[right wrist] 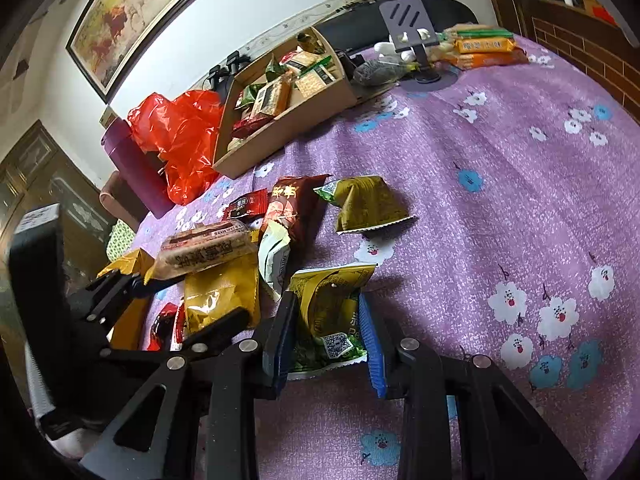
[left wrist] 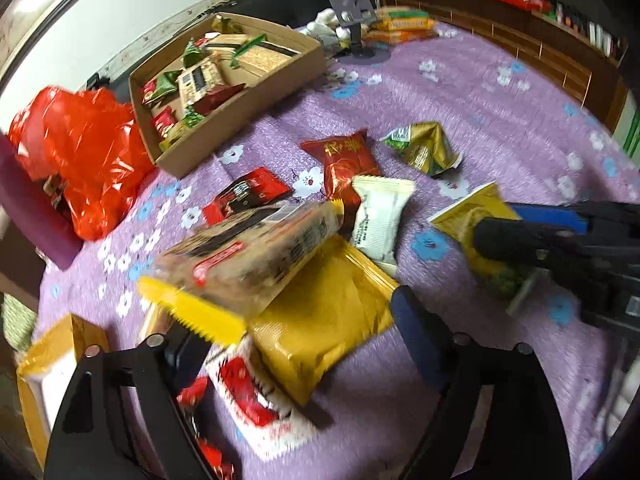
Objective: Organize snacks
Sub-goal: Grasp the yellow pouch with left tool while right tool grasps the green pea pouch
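My left gripper (left wrist: pixel 288 312) is shut on the yellow crimped end of a long tan biscuit pack (left wrist: pixel 256 256) and holds it lifted over the pile; it also shows in the right wrist view (right wrist: pixel 204 250). My right gripper (right wrist: pixel 326 328) is shut on a yellow-green snack pouch (right wrist: pixel 328 304), which also shows in the left wrist view (left wrist: pixel 476 220). A cardboard box (left wrist: pixel 248 112) with several snacks stands at the back left. Loose on the purple cloth lie a red packet (left wrist: pixel 348 160), a white packet (left wrist: pixel 378 216), a gold-green pouch (left wrist: pixel 424 146) and a yellow bag (left wrist: pixel 328 320).
An orange plastic bag (left wrist: pixel 80 148) and a purple container (right wrist: pixel 136 164) sit left of the box. A phone stand (left wrist: pixel 352 8) and orange packs (left wrist: pixel 404 24) are at the back. A wooden shelf (left wrist: pixel 540 40) borders the right. The floral cloth (right wrist: pixel 520 200) stretches rightwards.
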The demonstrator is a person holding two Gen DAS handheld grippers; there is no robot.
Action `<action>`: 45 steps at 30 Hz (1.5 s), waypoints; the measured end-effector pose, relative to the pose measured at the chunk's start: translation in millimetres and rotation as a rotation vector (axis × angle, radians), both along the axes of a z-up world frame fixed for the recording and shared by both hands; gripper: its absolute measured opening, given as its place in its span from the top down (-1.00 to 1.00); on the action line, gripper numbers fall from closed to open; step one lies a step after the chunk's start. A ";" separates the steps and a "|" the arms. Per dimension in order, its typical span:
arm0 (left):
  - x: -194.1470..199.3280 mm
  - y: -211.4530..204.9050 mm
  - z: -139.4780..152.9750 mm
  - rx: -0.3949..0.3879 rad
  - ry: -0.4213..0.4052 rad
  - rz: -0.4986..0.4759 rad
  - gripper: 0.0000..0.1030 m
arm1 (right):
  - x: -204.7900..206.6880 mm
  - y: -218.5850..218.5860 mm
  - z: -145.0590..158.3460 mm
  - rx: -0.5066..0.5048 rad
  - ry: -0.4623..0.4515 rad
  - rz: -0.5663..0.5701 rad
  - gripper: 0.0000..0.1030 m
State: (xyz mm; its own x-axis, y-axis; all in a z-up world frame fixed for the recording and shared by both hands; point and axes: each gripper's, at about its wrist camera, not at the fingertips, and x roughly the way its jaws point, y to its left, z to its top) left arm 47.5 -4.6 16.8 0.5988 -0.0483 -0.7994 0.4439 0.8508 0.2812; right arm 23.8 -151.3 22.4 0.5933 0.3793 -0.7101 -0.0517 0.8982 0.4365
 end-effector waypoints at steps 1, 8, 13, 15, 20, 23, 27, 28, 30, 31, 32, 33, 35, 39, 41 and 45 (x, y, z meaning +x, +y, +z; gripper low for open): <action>0.5 -4.1 -0.7 0.016 -0.015 -0.005 -0.71 | 0.1 -0.9 0.0 0.005 0.002 -0.004 0.36; 2.4 9.5 12.9 -0.094 0.014 0.037 0.09 | -1.5 -3.4 1.3 0.001 -0.008 -0.010 0.37; -14.8 25.9 21.8 -0.182 0.069 0.031 0.37 | -3.9 0.4 4.1 -0.010 -0.025 0.002 0.37; -28.8 29.5 21.4 -0.231 0.155 -0.040 0.37 | -4.7 1.3 4.7 -0.010 -0.029 0.005 0.37; -62.7 22.0 23.6 -0.212 0.228 -0.151 0.37 | -2.7 -2.2 3.2 0.008 -0.015 -0.008 0.37; -64.2 15.6 25.5 -0.241 0.200 -0.137 0.31 | -2.9 -7.2 4.1 0.020 -0.017 -0.028 0.37; -59.3 -3.0 11.2 -0.227 0.190 -0.123 -0.16 | -3.3 -9.5 5.2 0.028 -0.020 -0.037 0.37; -59.3 -13.2 3.9 -0.189 0.181 -0.128 -0.17 | -3.1 -9.8 5.5 0.029 -0.021 -0.039 0.37; -60.0 -19.3 0.3 -0.178 0.144 -0.138 -0.18 | -3.3 -10.9 5.8 0.032 -0.022 -0.040 0.37; -58.6 -19.6 -0.8 -0.183 0.152 -0.133 -0.19 | -3.3 -11.4 6.1 0.036 -0.022 -0.040 0.37; -55.3 -17.6 0.0 -0.213 0.165 -0.111 0.08 | -3.2 -11.5 6.2 0.037 -0.023 -0.040 0.37; -52.8 -14.7 1.2 -0.235 0.171 -0.091 0.17 | -3.3 -11.5 6.7 0.036 -0.027 -0.040 0.37; -52.5 -7.9 3.1 -0.263 0.165 -0.054 0.19 | -3.2 -11.4 6.8 0.037 -0.028 -0.037 0.37; -64.3 13.2 14.6 -0.362 0.139 0.007 0.19 | -4.1 -9.7 7.7 0.045 -0.038 -0.025 0.37; -77.9 30.5 30.7 -0.439 0.106 0.040 0.19 | -5.6 -7.2 9.5 0.050 -0.054 -0.012 0.37; -106.5 72.2 59.7 -0.532 0.023 0.121 0.18 | -11.6 3.9 15.2 0.051 -0.104 0.035 0.37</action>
